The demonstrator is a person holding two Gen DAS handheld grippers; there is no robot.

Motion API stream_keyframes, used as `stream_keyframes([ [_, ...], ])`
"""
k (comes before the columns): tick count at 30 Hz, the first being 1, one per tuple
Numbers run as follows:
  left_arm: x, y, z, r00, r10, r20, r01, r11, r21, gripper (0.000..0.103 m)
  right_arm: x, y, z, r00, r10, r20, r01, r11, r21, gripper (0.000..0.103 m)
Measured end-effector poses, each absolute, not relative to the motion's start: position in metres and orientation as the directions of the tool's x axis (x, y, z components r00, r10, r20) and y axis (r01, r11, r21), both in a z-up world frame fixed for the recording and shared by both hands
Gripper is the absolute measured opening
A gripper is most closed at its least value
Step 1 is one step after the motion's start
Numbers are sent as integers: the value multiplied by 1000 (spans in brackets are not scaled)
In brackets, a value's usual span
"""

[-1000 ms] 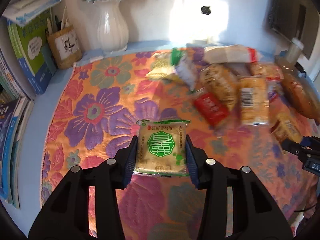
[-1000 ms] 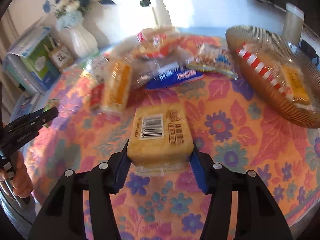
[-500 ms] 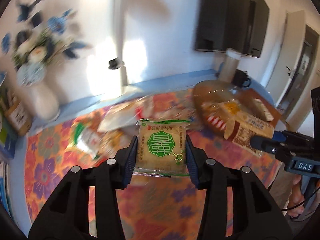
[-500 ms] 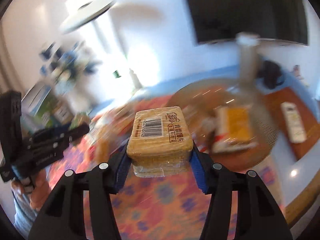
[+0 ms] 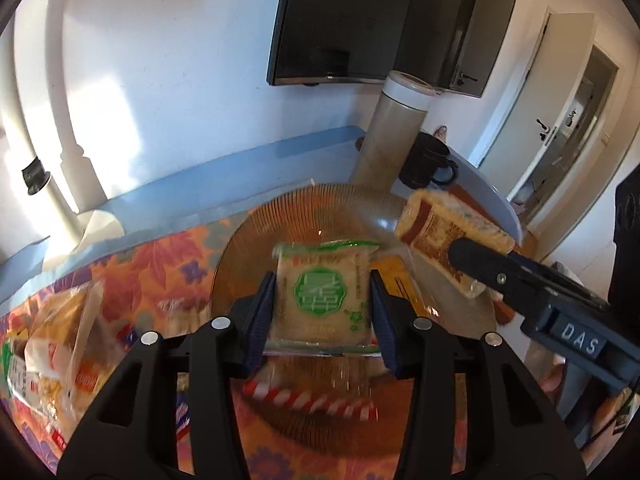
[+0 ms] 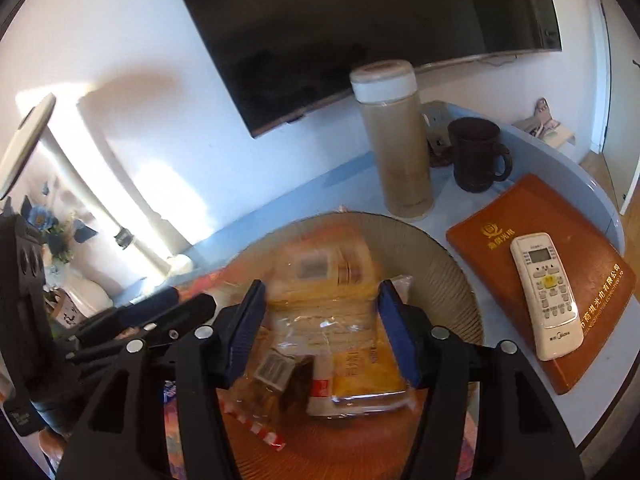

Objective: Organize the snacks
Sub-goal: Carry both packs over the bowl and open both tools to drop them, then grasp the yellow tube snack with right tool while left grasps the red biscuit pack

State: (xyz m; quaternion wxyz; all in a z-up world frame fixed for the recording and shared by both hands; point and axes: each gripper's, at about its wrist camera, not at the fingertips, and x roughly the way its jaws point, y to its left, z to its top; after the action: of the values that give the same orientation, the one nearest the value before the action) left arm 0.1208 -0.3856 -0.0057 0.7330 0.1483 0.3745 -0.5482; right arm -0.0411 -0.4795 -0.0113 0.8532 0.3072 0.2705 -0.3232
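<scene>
Amber ribbed bowl (image 5: 296, 216) lay under the left gripper (image 5: 323, 298), whose jaws clamped the green-label snack (image 5: 324, 292); loose packets (image 5: 52, 344) waited left. Right gripper (image 6: 320, 330) stood with jaws apart, barcode snack (image 6: 320, 276) blurred beyond them over the bowl; flask (image 6: 396, 140) crowded the far rim.

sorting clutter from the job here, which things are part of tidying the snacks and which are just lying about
Job: green-label snack, barcode snack, bowl, snack pile.

Lying about: flask, mug, remote, brown folder, TV.
</scene>
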Motion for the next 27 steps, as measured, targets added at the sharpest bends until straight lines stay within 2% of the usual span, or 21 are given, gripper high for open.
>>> stream_keyframes([
  [1, 121, -389, -6, 129, -690, -712, 911, 367, -190, 63, -43, -480, -13, 650, -375, -660, 712, 604, 358, 58],
  [2, 121, -392, -7, 131, -690, -712, 909, 371, -192, 65, -47, -478, -13, 656, -368, -659, 706, 608, 363, 58],
  [8, 121, -361, -8, 156, -697, -700, 899, 394, -192, 66, -58, -455, -9, 664, -355, -658, 690, 629, 357, 58],
  [11, 125, -348, 2, 224, -695, -684, 876, 451, -171, 66, -54, -434, 1, 674, -349, -651, 670, 660, 340, 58],
  [18, 146, -245, 56, 356, -732, -581, 822, 541, -178, 73, -31, -375, 31, 736, -280, -616, 567, 752, 336, 58],
  [23, 157, -161, 83, 546, -658, -518, 740, 669, -71, 74, -3, -333, 41, 756, -229, -613, 494, 814, 305, 59],
  [27, 174, -108, 85, 617, -602, -508, 673, 737, -57, 75, 29, -306, 32, 756, -139, -640, 433, 840, 329, 59],
])
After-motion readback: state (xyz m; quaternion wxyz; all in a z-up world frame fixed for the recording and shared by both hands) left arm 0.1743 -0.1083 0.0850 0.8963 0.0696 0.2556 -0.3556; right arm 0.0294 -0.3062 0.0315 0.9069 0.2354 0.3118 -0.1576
